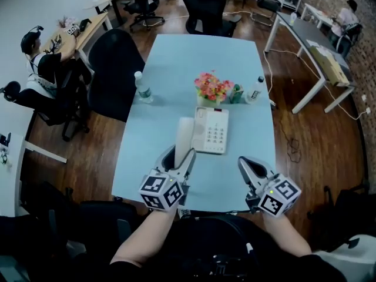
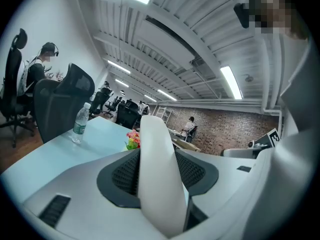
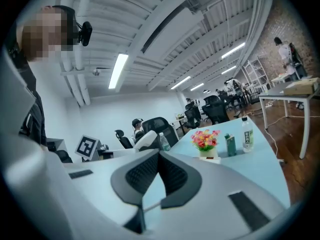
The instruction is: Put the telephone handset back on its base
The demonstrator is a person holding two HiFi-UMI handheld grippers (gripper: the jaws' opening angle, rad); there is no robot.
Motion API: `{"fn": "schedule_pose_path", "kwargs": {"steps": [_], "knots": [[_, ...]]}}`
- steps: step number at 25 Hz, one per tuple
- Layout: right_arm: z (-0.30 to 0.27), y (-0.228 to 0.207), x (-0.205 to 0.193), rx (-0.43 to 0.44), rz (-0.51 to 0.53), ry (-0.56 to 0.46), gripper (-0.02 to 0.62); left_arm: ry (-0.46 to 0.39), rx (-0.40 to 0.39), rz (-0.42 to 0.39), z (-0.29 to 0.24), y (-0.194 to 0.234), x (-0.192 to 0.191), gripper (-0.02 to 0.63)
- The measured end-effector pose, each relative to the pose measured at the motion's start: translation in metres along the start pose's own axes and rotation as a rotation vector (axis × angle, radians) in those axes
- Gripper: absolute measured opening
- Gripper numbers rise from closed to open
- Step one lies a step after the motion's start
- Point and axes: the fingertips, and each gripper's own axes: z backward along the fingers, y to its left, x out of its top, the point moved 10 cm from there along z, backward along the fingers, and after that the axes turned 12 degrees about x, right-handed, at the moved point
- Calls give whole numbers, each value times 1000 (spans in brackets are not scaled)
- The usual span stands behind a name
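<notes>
Left gripper [image 1: 179,155] over the table's [image 1: 176,57] near edge, clamped on the white handset [image 1: 184,133] | right gripper [image 1: 244,162] beside it, jaws closed together, empty | handset alongside the base's [image 1: 212,131] left side | beyond: flowers [image 1: 213,87], green can [image 1: 236,94], a bottle [image 1: 143,88] by the left edge, another bottle [image 1: 256,90] by the right edge

No text or label can be read.

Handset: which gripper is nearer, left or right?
Left. The left gripper is clamped on the near end of the handset, just left of the telephone base. The right gripper is empty and sits apart, off to the handset's right.
</notes>
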Motion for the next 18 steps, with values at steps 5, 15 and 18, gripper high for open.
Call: {"fn": "schedule_pose_path", "kwargs": {"steps": [5, 15, 18], "knots": [[7, -24, 4, 27, -16, 31, 18, 49, 109, 2, -46, 2, -18, 212], [24, -45, -11, -45, -96, -21, 18, 215, 228, -102, -174, 22, -58, 212], [30, -47, -14, -87, -111, -42, 18, 244, 241, -122, -189, 30, -65, 212]]}}
